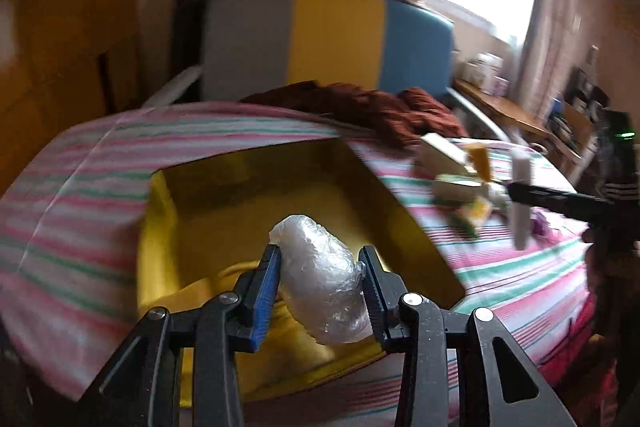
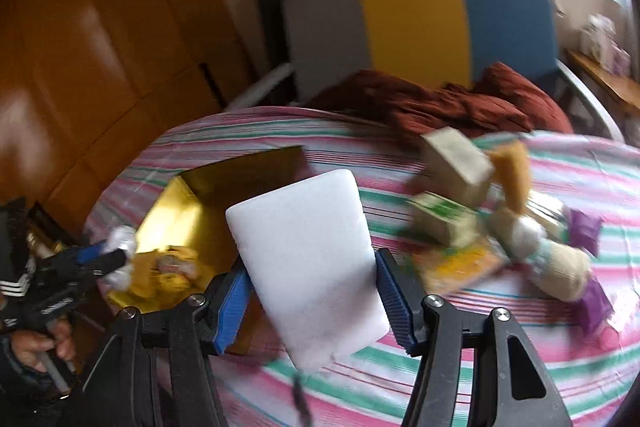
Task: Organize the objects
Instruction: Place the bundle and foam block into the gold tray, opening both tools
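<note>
so both grippers are loaded here. the left gripper [image 1: 320, 287] is clamped on a crinkly clear plastic bundle [image 1: 324, 279], pads pressing both sides, and it hangs right over the open gold box [image 1: 168, 211] that sits on the striped bedsheet [image 1: 80, 187]. the bundle's long axis runs from near-right to far-left between the jaws, tilted, with its far end poking out past the fingertips. straight below and just ahead of it is the box floor, where something yellow [image 2: 172, 267] already lies in the near corner. so for that hand the target is basically down and a bit forward, i'd guess it only needs to lower and let go.

the right gripper [image 2: 312, 287] is squeezing a white foam block [image 2: 308, 259], standing roughly upright with its long side leaning a little to the left. the box lies to its left and a bit farther away, so this hand has more travelling to do, and the left one is clearly nearer.

the rest of the clutter [image 2: 480, 219] (small cartons, a sponge-ish thing, purple packets) sits on the sheet to the right, well apart from the box. it's pretty blurry so i can't name it all.
</note>
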Demonstrator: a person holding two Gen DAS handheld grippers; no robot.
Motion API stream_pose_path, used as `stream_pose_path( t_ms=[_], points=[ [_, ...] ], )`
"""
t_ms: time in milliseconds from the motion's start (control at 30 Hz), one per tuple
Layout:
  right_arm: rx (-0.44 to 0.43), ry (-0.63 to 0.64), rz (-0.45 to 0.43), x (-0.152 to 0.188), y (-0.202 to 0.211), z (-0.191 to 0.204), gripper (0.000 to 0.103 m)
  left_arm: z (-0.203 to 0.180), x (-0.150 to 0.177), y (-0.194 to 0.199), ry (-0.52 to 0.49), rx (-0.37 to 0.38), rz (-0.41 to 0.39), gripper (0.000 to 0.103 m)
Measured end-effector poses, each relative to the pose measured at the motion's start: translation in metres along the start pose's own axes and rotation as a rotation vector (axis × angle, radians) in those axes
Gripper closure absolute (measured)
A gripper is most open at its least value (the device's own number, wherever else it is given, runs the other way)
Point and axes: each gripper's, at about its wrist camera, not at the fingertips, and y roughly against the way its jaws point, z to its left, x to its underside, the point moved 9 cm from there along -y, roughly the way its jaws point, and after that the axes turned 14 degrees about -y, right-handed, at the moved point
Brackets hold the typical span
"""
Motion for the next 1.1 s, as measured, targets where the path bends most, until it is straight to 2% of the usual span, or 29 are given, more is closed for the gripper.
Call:
stream_pose_path(
  t_ms=[133, 267, 333, 400, 467, 700, 767, 867, 1100],
  points=[
    [-0.055, 0.053, 0.026, 0.007, -0.017, 0.049, 0.042, 0.028, 0.022, 0.001, 0.064, -0.043, 0.027, 0.060],
    [-0.037, 0.085, 0.085, 0.024, -0.048, 0.078, 0.040, 0.036, 0.034, 0.001, 0.076, -0.066, 0.033, 0.055],
    [-0.031, 0.098, 0.134, 0.036, -0.062, 0.086, 0.037, 0.039, 0.039, 0.002, 0.098, -0.051, 0.032, 0.047],
    [-0.016, 0.106, 0.173, 0.047, -0.074, 0.090, 0.032, 0.042, 0.043, 0.005, 0.111, -0.053, 0.025, 0.031],
    [-0.011, 0.107, 0.194, 0.056, -0.081, 0.092, 0.028, 0.045, 0.044, 0.007, 0.121, -0.063, 0.018, 0.024],
    [-0.007, 0.077, 0.213, 0.071, -0.081, 0.089, 0.025, 0.056, 0.048, 0.010, 0.161, -0.091, 0.024, 0.021],
    [-0.004, 0.074, 0.206, 0.071, -0.079, 0.091, 0.025, 0.058, 0.045, 0.014, 0.150, -0.114, 0.013, 0.020],
    [0.008, 0.079, 0.191, 0.070, -0.074, 0.092, 0.024, 0.058, 0.038, 0.021, 0.123, -0.156, -0.007, 0.011],
    [0.044, 0.094, 0.145, 0.068, -0.063, 0.092, 0.024, 0.053, 0.028, 0.029, 0.084, -0.169, -0.027, 0.010]
  ],
)
